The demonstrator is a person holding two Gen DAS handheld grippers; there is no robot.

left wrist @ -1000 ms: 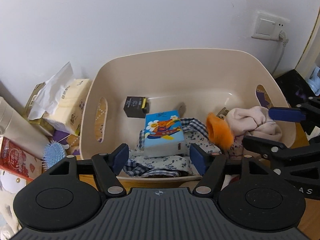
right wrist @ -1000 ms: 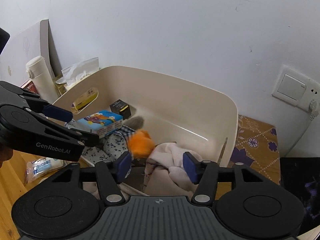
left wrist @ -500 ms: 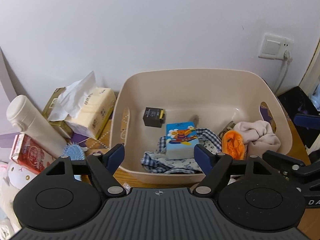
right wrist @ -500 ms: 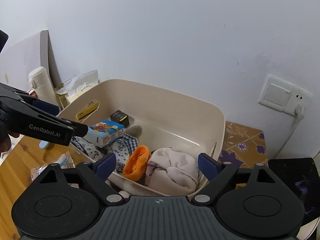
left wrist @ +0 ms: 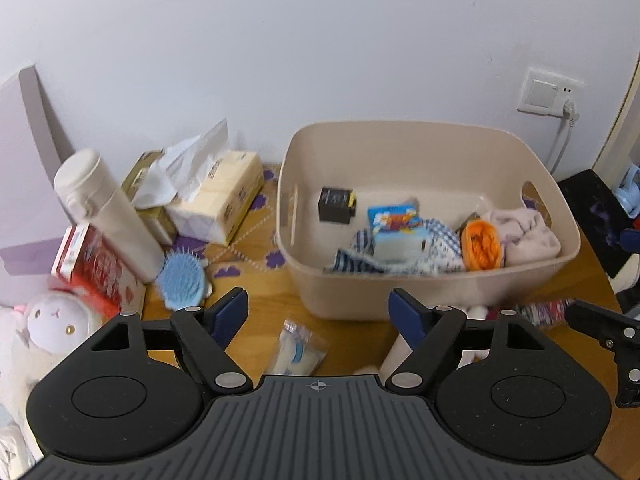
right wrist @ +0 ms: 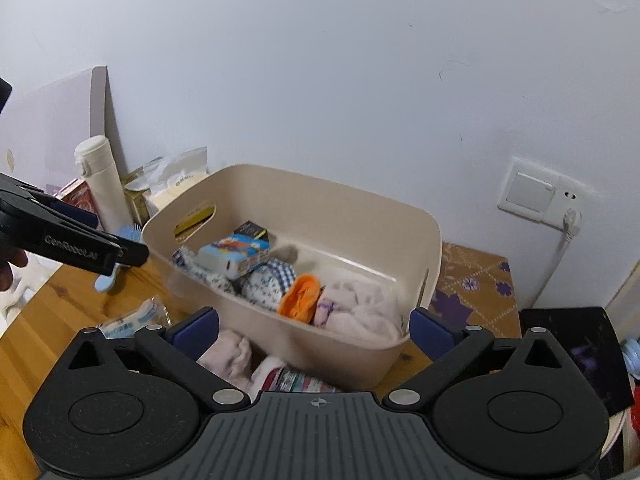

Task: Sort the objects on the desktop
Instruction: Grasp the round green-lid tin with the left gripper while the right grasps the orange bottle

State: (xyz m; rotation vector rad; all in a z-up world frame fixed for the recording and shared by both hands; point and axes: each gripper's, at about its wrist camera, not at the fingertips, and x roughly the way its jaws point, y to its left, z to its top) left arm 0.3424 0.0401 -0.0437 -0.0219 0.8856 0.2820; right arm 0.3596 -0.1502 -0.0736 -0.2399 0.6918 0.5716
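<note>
The left gripper [left wrist: 318,312] has its fingers [left wrist: 228,314] wide apart with nothing between them. The right gripper [right wrist: 314,330] has just been opening its fingers [right wrist: 196,328], and they hold nothing too. Both hang over the wooden bench [left wrist: 260,292], near the tub's front.

The tan tub [left wrist: 424,296] sits at about 1 o'clock from the left gripper. Inside it lie a black box [left wrist: 336,210], a blue box [left wrist: 396,230] on a checked cloth [left wrist: 440,248], an orange thing [left wrist: 480,244] and a pink cloth [left wrist: 528,236].

At 10 o'clock stand a white bottle [left wrist: 108,208], a tissue pack [left wrist: 220,200] and a blue brush [left wrist: 182,278].
</note>
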